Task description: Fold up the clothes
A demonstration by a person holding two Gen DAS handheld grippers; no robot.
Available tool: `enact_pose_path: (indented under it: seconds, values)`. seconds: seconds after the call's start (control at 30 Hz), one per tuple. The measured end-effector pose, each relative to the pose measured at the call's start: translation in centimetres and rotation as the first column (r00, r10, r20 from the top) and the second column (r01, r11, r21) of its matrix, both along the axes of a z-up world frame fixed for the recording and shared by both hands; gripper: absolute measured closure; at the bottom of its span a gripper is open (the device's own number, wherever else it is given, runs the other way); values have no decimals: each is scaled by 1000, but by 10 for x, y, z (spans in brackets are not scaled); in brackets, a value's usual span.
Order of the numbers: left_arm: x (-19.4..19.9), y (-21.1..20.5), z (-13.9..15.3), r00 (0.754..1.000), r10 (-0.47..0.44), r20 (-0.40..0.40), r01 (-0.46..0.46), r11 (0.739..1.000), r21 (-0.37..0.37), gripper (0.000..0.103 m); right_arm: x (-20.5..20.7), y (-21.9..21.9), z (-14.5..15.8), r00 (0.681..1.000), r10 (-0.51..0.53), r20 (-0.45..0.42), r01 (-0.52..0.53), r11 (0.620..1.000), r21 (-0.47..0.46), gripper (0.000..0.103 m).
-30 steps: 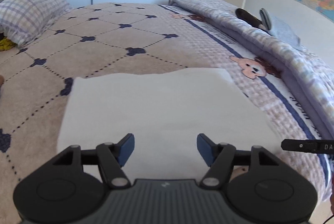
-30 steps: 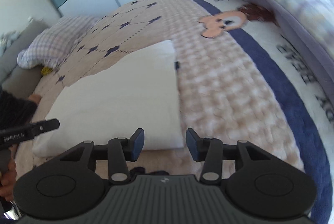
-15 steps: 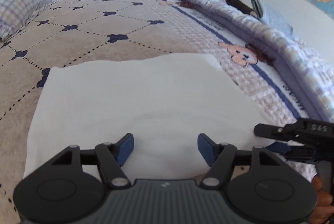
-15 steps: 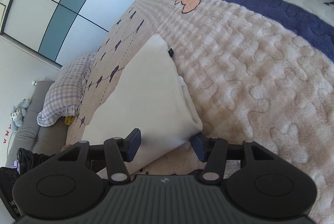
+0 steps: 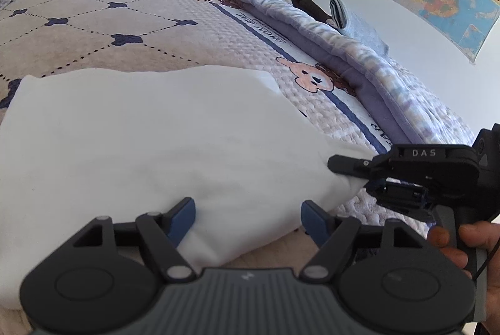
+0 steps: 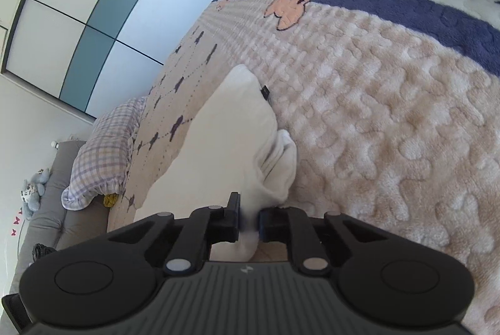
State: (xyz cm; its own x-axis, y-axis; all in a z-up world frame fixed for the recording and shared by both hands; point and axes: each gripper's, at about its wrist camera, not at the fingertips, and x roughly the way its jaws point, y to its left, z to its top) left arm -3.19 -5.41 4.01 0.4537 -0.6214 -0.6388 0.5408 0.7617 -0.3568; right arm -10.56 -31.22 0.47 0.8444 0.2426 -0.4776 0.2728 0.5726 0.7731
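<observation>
Soft white fabric garment [image 5: 162, 147], already folded into a thick rectangle, lying at the near edge of the bed, on the beige fleece bedspread with a navy clover-and-dotted-diamond pattern [image 5: 103, 19]. Small dark tag [image 6: 265, 91] showing at the garment's far right corner.

Right gripper [image 6: 249, 224]: jaws closing, blue pads pressed on the near right corner of the white garment, cloth bunched between them and puckered just ahead. Confirmed from the left wrist view, black fingers clamped on that corner.

Left gripper [image 5: 248, 221]: jaws spread wide and opening, near edge of the garment lying between the pads, no pinch yet. Near left part of the edge not gripped.

Progress, by judgement: earlier folds apparently done, layers visible at the right edge. Likely in hand: taking both near corners for one more fold toward the far side. Remaining: left grip, lift, carry over, flatten.

Checked lilac pillow [image 6: 103, 160] at the far left corner of the bed, rumpled lilac quilt [image 5: 359, 54] along the right edge.
</observation>
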Motion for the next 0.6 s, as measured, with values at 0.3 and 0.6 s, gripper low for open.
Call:
enact_pose_path:
  seconds: [0.3,0.6]
  values:
    - [-4,127,27,976,199,-90,-218,891,-398,21,36,70,85,941,274,197,-157,873,-463,92]
    - [-39,243,19,876,436,-206,-477,720,-504,20,74,254,79,608,789,-84,-516,313,-797,93]
